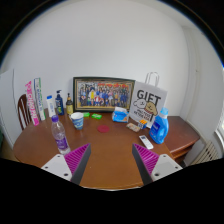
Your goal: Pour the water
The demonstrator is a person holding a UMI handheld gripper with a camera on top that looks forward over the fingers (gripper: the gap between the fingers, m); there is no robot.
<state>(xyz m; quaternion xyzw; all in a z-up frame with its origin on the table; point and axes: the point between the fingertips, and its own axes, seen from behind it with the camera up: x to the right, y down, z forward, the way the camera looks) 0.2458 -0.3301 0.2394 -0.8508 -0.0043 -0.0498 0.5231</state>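
— What have you got hold of?

— Nothing. My jaws (109, 160) stand wide open over the bare front of the desk (105, 150), with only wood between the pads.

— Where is the water?

— Probably the clear bottle (60, 133) with the purple label, just beyond my left finger (70, 163); it is small in view, so I can't swear to its contents. A white cup (78, 120) stands behind it, before the framed photo (103, 94). The blue bottle (159, 126) is off right.

— Which step, then?

— The approach, I judge. Next I must swing left, straddle the bottle's body and close.
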